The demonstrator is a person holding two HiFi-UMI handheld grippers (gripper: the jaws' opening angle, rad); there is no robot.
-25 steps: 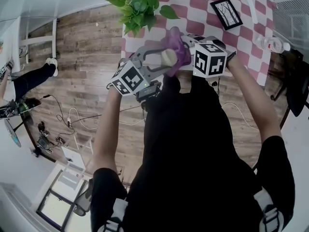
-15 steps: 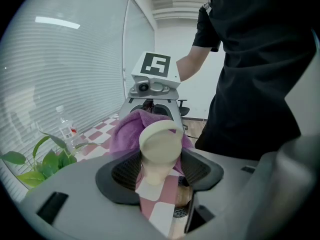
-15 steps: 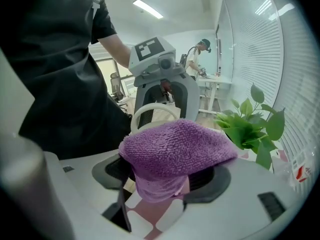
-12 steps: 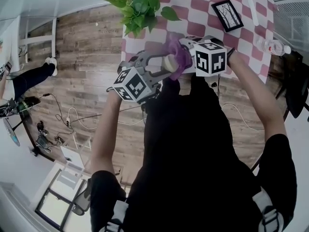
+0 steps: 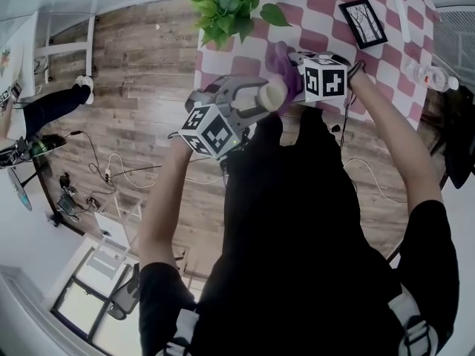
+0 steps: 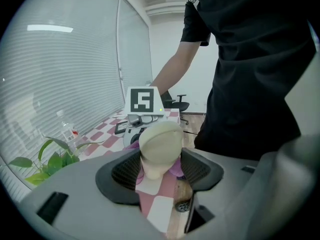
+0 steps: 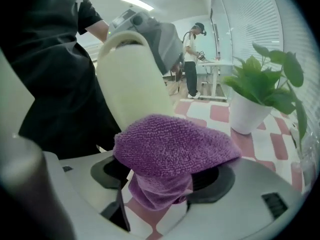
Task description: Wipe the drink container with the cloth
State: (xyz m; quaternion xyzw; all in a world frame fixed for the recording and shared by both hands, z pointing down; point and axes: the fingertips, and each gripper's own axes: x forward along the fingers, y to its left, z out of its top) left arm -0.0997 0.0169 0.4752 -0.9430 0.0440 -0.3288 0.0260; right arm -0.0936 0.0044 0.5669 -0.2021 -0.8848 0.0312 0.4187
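**Wiping is going on, not done yet**

The left tongs [image 6: 159, 170] are clamped on the cream drink bottle [image 6: 159, 143] and hold it up in the air, over the near edge of the checked bench [image 5: 326, 6]. The right tongs [image 7: 162, 184] have the purple cloth [image 7: 175, 149] bunched between them, and they are opening a little. The cloth looks pressed against the bottle's side. So both things are picked up and the rubbing looks begun. I cannot tell how much of the bottle is clean. I think more rubbing is left.
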